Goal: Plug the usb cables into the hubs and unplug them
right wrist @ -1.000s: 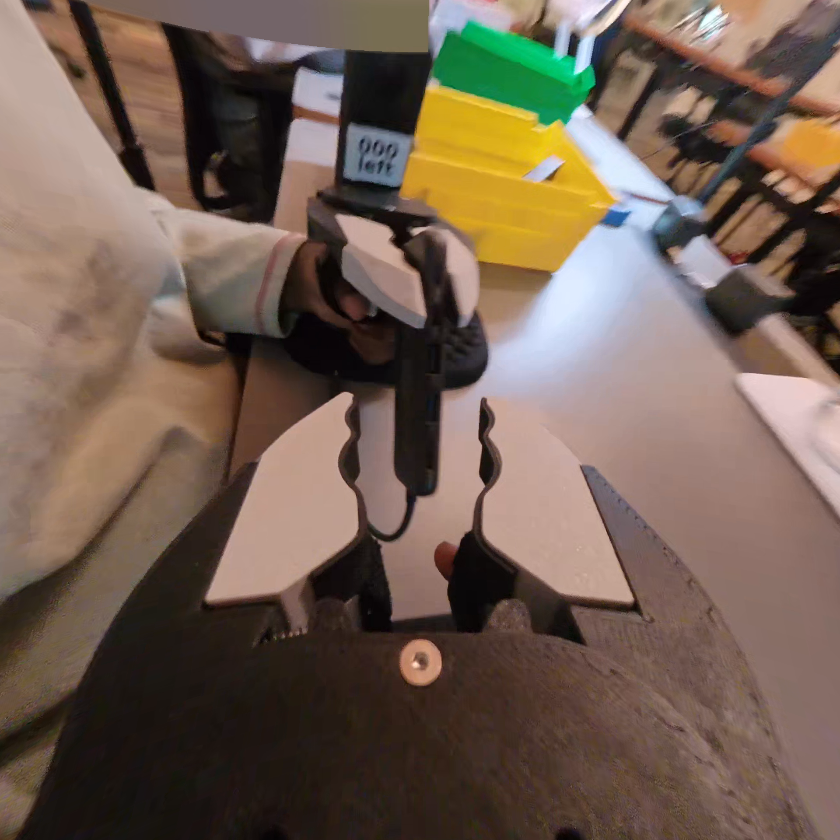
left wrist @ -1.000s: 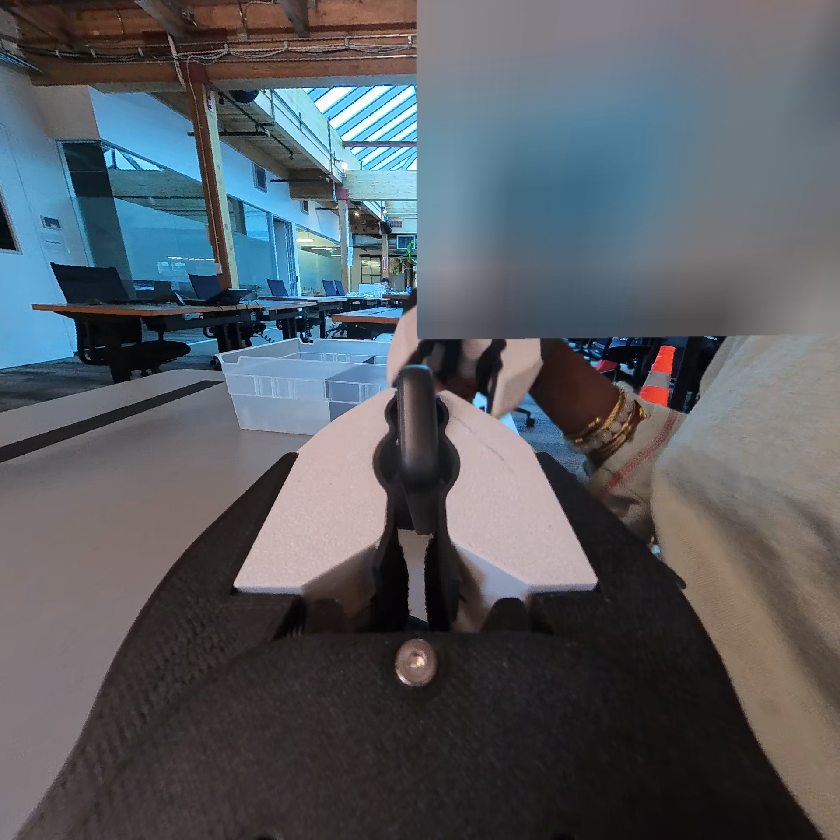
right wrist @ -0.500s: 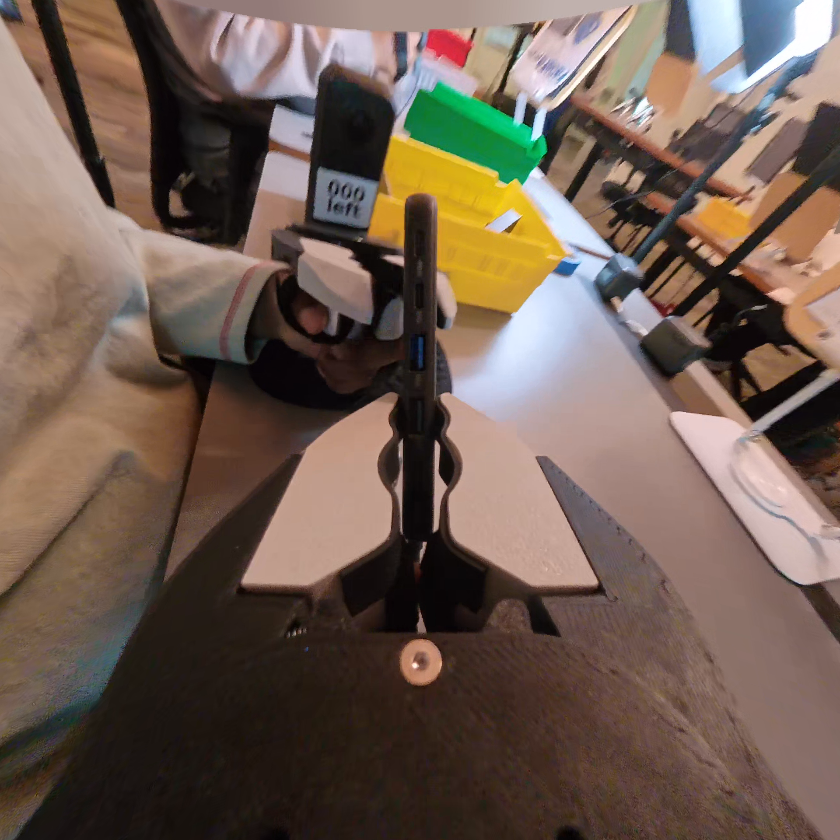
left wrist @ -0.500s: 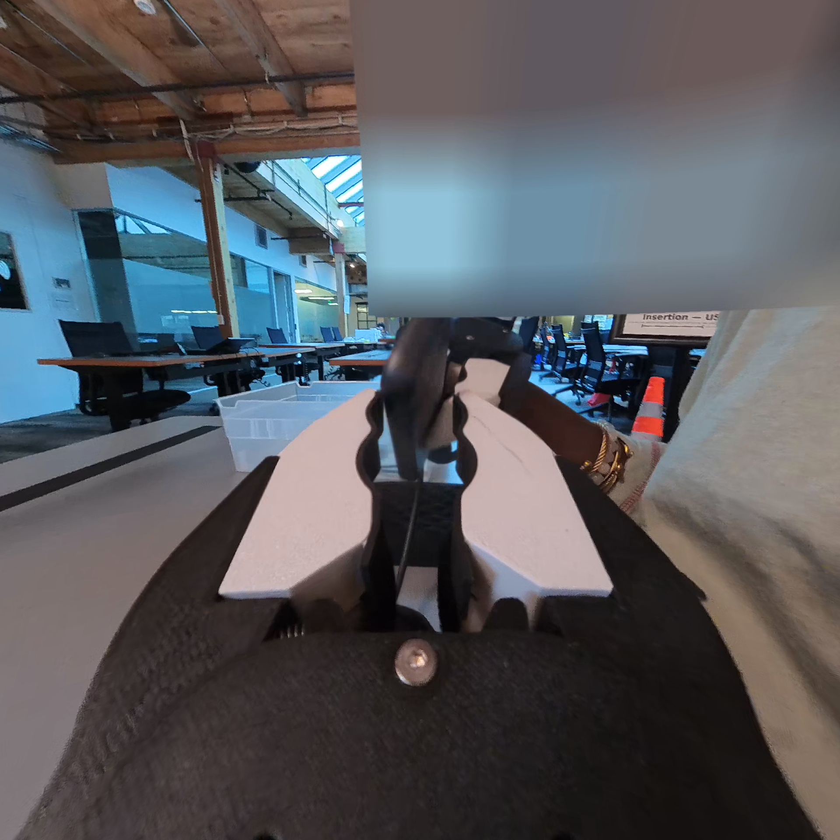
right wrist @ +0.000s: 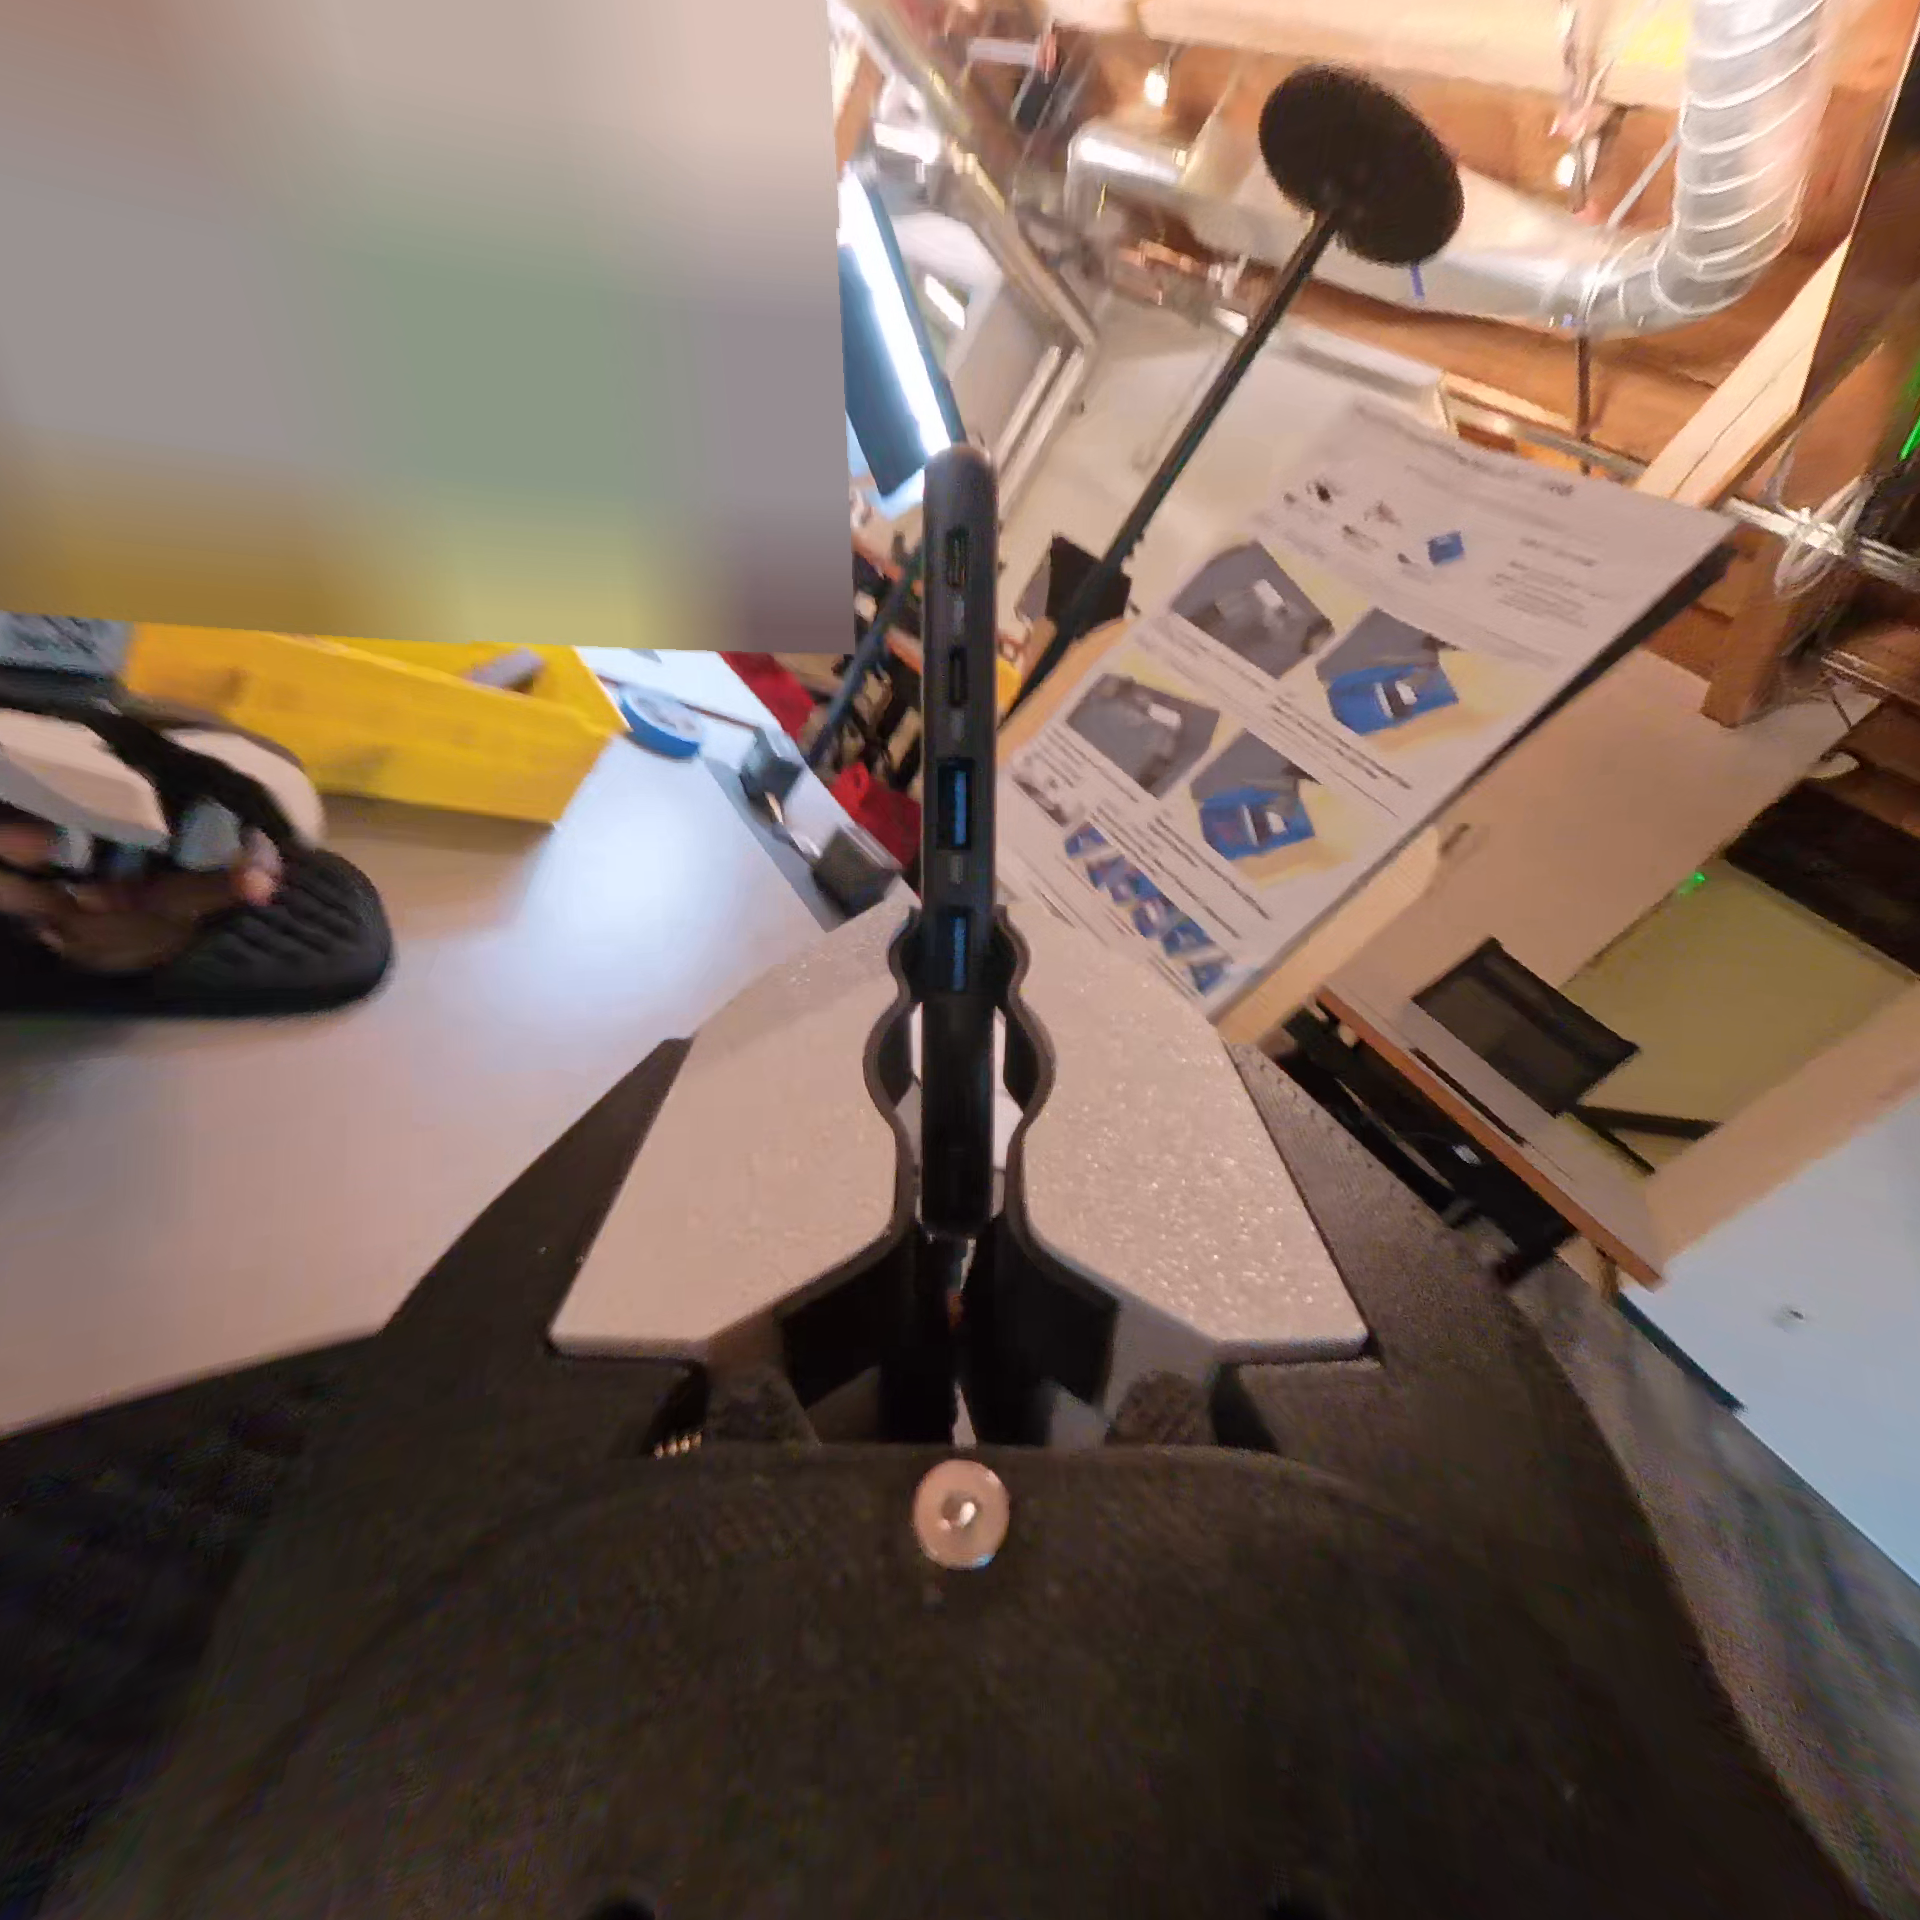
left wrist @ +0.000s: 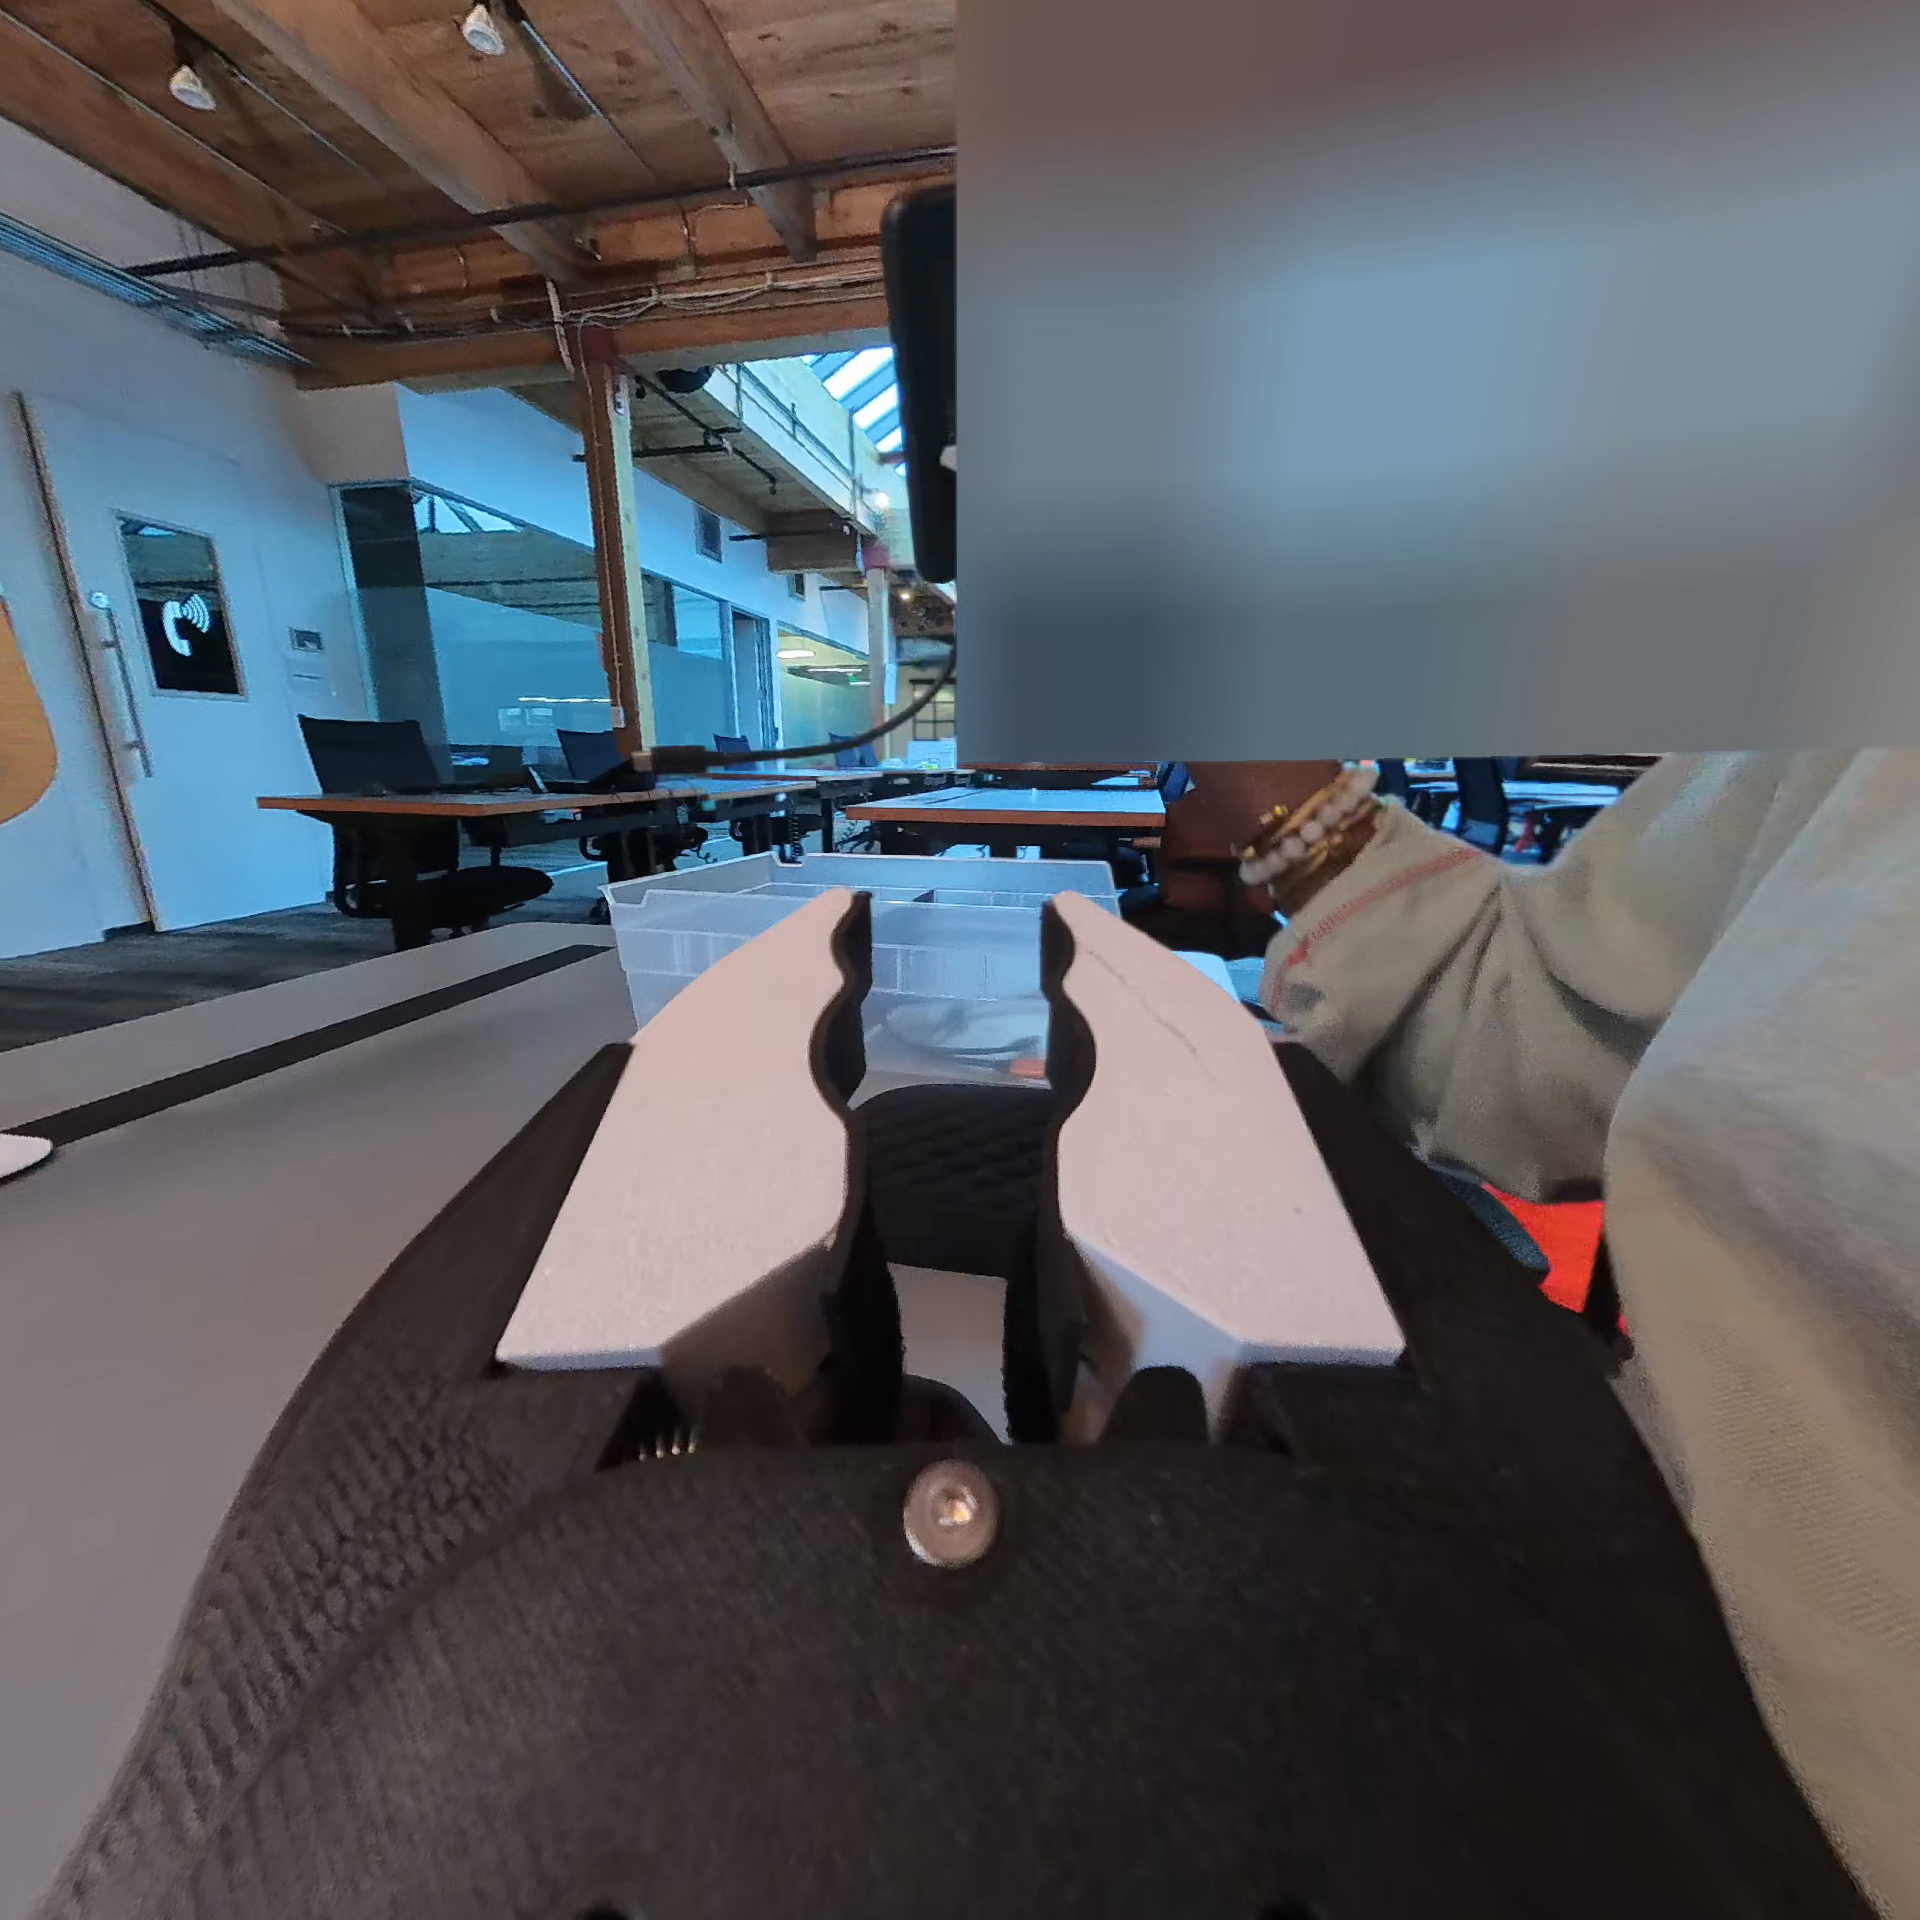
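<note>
My right gripper [right wrist: 956,935] is shut on a dark slim USB hub [right wrist: 958,727] and holds it upright, its edge with two blue ports and smaller ports facing the camera. In the left wrist view the hub [left wrist: 920,384] shows high up, half hidden by a blur patch, with a thin black cable [left wrist: 894,717] hanging from it. My left gripper [left wrist: 951,914] is open and empty, low over the grey table [left wrist: 260,1195]. It also shows at the left edge of the right wrist view [right wrist: 125,800], above a black textured pad [right wrist: 260,935].
A clear plastic bin [left wrist: 727,925] stands just beyond my left fingers. A yellow bin [right wrist: 364,717], a blue tape roll [right wrist: 660,717] and small dark adapters [right wrist: 852,862] lie on the table. An instruction board [right wrist: 1299,748] leans at the right. A sleeved arm [left wrist: 1455,966] is at the right. The grippers' ends are close to 25 cm from one another.
My left gripper opened and let go of the hub. My right gripper closed on the hub and carried it up and away from the left gripper.
</note>
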A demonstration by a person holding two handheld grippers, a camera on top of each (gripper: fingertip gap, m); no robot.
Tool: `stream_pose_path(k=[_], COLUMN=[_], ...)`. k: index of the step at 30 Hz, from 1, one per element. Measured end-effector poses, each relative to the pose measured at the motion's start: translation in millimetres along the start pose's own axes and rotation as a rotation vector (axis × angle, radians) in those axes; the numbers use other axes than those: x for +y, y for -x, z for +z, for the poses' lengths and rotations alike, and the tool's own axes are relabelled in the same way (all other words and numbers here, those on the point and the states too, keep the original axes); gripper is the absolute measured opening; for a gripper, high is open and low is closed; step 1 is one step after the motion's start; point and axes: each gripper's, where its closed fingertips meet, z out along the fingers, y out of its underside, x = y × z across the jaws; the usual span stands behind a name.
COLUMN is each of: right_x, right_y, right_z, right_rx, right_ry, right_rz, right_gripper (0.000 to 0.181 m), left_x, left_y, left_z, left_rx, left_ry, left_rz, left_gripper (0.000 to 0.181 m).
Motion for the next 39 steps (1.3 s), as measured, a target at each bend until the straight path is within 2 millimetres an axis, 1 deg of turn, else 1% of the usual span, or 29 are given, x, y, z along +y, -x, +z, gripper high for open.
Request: stream_pose_path(k=[1,3,5,7,9,11,13,14,16,18,22,24,26,28,30,32,34,35,37,38,39], right_x=[9.1,40.2,82.6,129.4,179.2,226.5,262.1,273.5,286.5,293.7,303.9,301.7,293.1,278.9,258.3,230.2,197.9,182.8,160.3,155.6,155.1], right_y=[-13.2,-35.6,-54.9,-74.0,-86.0,-88.8,-87.1,-84.5,-76.7,-69.2,-62.7,-62.2,-63.7,-64.5,-66.9,-66.4,-60.7,-54.4,-32.0,-17.8,-3.9], right_z=[-2.6,-7.9,-15.6,-25.9,-39.5,-54.9,-66.5,-68.1,-64.2,-59.1,-61.0,-62.2,-60.0,-55.8,-49.5,-39.3,-26.3,-19.4,-6.5,-2.3,0.2], right_rx=[0.001,-0.019,-0.035,-0.022,-0.031,-0.073,-0.116,-0.138,-0.178,-0.208,-0.240,-0.235,-0.207,-0.172,-0.106,-0.021,0.076,0.118,0.159,0.163,0.165], right_ry=[0.044,0.180,0.346,0.515,0.701,0.894,1.042,1.078,1.087,1.078,1.132,1.147,1.128,1.086,1.024,0.924,0.800,0.745,0.679,0.687,0.720], right_rz=[-0.020,-0.047,-0.096,-0.172,-0.242,-0.291,-0.332,-0.349,-0.348,-0.310,-0.205,-0.167,-0.157,-0.153,-0.151,-0.112,-0.031,0.019,0.125,0.170,0.201], right_gripper=[0.012,0.012,0.012,0.012,0.012,0.012,0.012,0.012,0.012,0.013,0.034,0.042,0.044,0.045,0.045,0.048,0.052,0.055,0.060,0.062,0.064], left_x=[0.3,0.3,0.5,1.3,1.1,-0.5,-1.2,-1.2,-0.7,0.8,3.2,3.6,4.4,5.8,7.6,9.2,10.1,10.3,10.8,11.0,11.7], left_y=[1.1,3.3,4.0,6.5,10.3,13.8,17.6,18.6,19.3,18.3,15.4,14.8,13.8,12.3,10.2,8.3,7.2,6.8,6.2,5.6,4.8], left_z=[0.3,0.4,0.6,0.7,0.1,-1.3,-2.3,-2.6,-2.5,-1.7,-0.2,0.1,0.7,1.5,2.6,3.5,4.1,4.3,4.6,4.9,5.2], left_rx=[-0.009,-0.025,-0.030,-0.042,-0.057,-0.069,-0.082,-0.084,-0.086,-0.081,-0.072,-0.070,-0.067,-0.063,-0.057,-0.050,-0.046,-0.046,-0.045,-0.044,-0.043], left_ry=[0.000,-0.003,-0.005,-0.003,-0.007,-0.020,-0.028,-0.030,-0.028,-0.017,0.001,0.004,0.010,0.021,0.034,0.045,0.051,0.053,0.056,0.058,0.063], left_rz=[0.001,0.007,0.014,0.008,-0.012,-0.034,-0.058,-0.066,-0.071,-0.066,-0.048,-0.043,-0.037,-0.025,-0.010,0.003,0.010,0.012,0.018,0.024,0.032], left_gripper=[0.029,0.026,0.026,0.028,0.031,0.032,0.032,0.032,0.033,0.033,0.034,0.034,0.034,0.034,0.034,0.034,0.034,0.034,0.034,0.034,0.034])
